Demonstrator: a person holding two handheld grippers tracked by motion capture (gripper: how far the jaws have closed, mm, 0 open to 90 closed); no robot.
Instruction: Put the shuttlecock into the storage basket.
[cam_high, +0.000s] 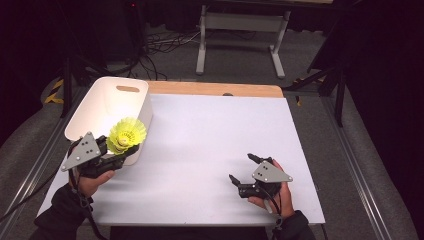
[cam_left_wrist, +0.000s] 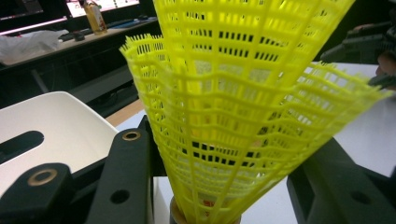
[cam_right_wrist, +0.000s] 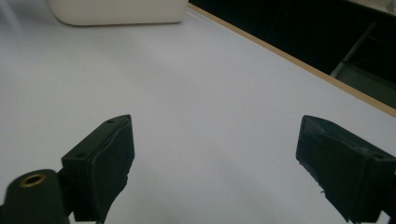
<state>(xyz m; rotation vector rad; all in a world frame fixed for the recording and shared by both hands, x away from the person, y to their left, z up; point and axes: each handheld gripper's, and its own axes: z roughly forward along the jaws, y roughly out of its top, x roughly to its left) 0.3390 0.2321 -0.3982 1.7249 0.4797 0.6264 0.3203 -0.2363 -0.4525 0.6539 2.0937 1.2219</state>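
Note:
A yellow plastic shuttlecock (cam_high: 127, 134) is held by my left gripper (cam_high: 118, 149) at the near right corner of the white bin (cam_high: 97, 105). In the left gripper view its mesh skirt (cam_left_wrist: 243, 107) flares upward between the two black jaws, which are shut on its cork base (cam_left_wrist: 180, 218). My right gripper (cam_high: 243, 169) rests low over the white table sheet (cam_high: 215, 135) at the near right, jaws wide apart. Nothing lies between its fingers (cam_right_wrist: 105, 163) in the right gripper view.
The white bin (cam_right_wrist: 116, 11) with a handle slot (cam_high: 128, 89) stands at the table's far left. A wooden table edge (cam_high: 215, 89) runs along the back. Beyond it are a grey stand (cam_high: 242, 30) and cables on the floor. The other gripper (cam_left_wrist: 369, 46) appears far right.

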